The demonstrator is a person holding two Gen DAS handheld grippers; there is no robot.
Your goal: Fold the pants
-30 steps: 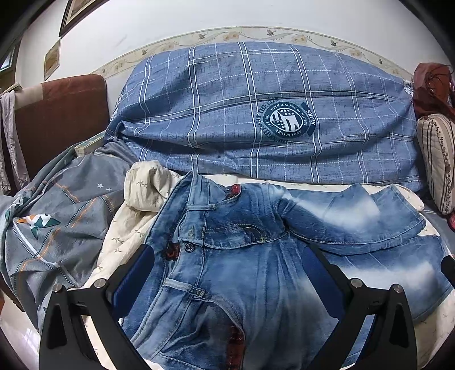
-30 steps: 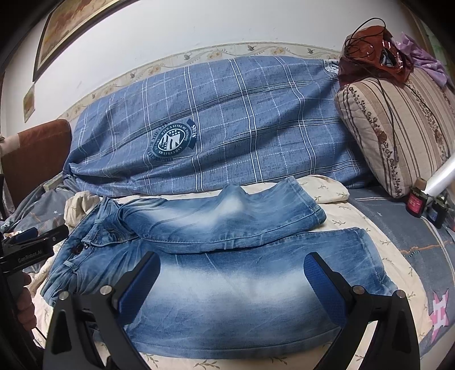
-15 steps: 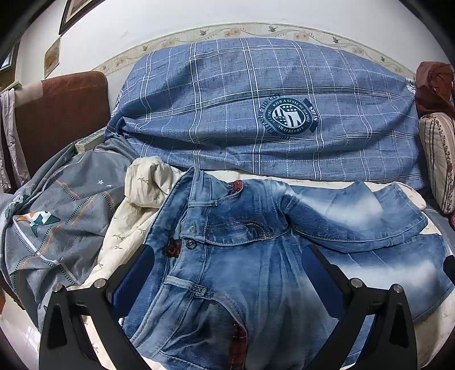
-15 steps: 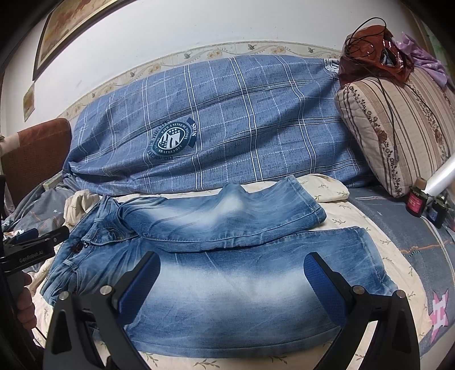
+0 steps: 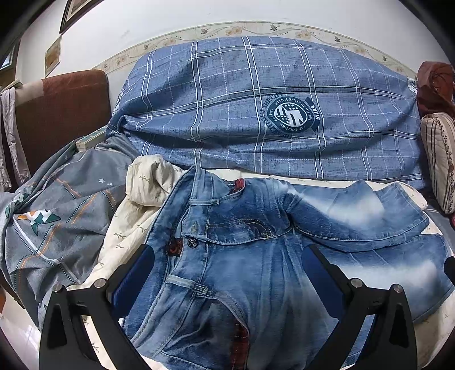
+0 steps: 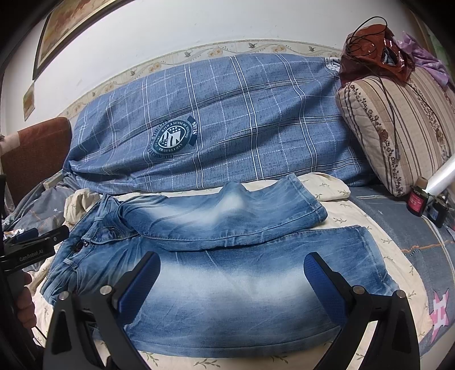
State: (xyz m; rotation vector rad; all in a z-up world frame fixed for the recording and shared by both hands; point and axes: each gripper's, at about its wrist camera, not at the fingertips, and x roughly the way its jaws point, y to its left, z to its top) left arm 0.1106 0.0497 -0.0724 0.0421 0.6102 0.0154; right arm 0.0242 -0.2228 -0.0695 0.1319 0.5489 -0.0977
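Hovering spread and empty: left tool (image 5: 227, 273) over waistband, right tool (image 6: 231, 280) over near leg; jeans (image 6: 227, 284) lay flat on bed (image 6: 369, 227), far leg crossing near one, likely staged for lengthwise fold

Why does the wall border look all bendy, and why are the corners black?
Both wrist views use fisheye lenses: the wall border arches in the left view, likewise in the right, with black corners. The jeans look sharp and evenly lit; pale patches are faded denim, not glare.
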